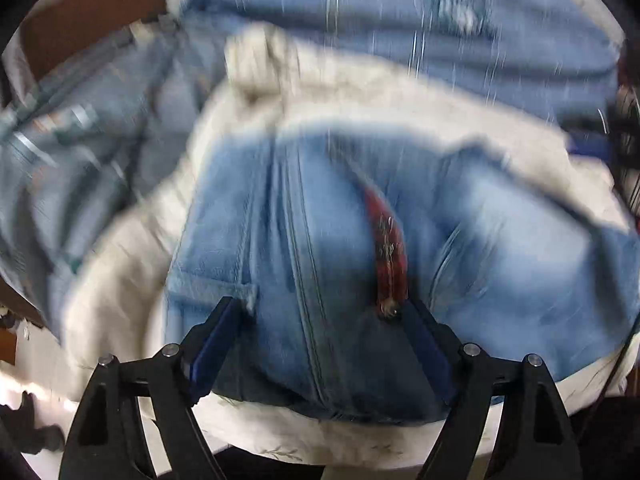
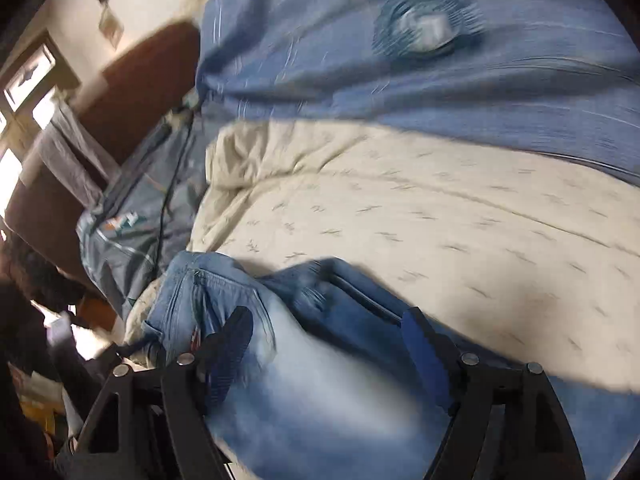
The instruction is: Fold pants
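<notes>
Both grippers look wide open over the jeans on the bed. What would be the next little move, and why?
Probably lower the left gripper and close it on the jeans: its jaws stand open astride the central seam, gripping nothing, and the denim lies bunched on the cream bedcover.

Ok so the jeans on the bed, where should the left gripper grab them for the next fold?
Probably the waistband edge of the jeans, nearest the left gripper, taken from the near side of the bed. That thick hem lies flat right below the open jaws, beside the red tag. Blur hides finer detail.
</notes>
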Motion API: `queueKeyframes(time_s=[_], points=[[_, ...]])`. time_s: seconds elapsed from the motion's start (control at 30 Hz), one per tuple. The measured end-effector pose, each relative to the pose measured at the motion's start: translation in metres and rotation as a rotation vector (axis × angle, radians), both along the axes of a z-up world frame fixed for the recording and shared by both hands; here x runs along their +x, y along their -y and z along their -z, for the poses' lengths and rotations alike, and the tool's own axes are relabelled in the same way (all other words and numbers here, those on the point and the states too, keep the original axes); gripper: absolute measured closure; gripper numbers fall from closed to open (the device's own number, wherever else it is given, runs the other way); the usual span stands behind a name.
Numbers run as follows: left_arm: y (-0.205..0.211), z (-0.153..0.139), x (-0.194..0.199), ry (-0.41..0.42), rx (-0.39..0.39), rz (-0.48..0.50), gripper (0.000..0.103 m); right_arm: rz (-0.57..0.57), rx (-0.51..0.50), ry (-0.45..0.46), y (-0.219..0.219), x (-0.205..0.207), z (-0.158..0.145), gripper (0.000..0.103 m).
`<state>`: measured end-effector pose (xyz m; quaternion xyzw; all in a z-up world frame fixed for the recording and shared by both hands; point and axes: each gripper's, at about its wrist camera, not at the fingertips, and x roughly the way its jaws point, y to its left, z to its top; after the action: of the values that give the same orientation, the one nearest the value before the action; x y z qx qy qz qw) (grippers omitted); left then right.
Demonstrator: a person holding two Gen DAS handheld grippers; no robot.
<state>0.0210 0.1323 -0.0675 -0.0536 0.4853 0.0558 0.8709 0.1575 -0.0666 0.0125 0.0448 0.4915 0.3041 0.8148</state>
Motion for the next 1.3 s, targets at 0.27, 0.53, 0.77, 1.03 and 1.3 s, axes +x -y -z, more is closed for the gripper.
queueKeyframes(time_s=[0.27, 0.53, 0.77, 1.03, 1.3], points=[[0.001, 0.002, -0.014, 0.061, -0.009, 0.029, 0.016, -0.135, -0.219, -0.116, -0.055, 0.035, 0.058, 0.068], [0.006, 0.003, -0.025, 0.059, 0.020, 0.072, 0.016, -0.161, -0.370, 0.065, -0.078, 0.030, 0.050, 0.092], [0.011, 0.003, -0.029, 0.053, 0.060, 0.099, 0.015, -0.012, -0.179, -0.079, -0.042, 0.057, 0.074, 0.055], [0.001, -0.035, -0.037, 0.145, -0.050, 0.093, 0.015, 0.099, 0.069, 0.012, 0.030, 0.004, 0.010, 0.042], [0.010, 0.005, -0.018, 0.010, 0.039, 0.077, 0.012, 0.128, 0.095, -0.194, 0.047, 0.013, 0.084, 0.048]])
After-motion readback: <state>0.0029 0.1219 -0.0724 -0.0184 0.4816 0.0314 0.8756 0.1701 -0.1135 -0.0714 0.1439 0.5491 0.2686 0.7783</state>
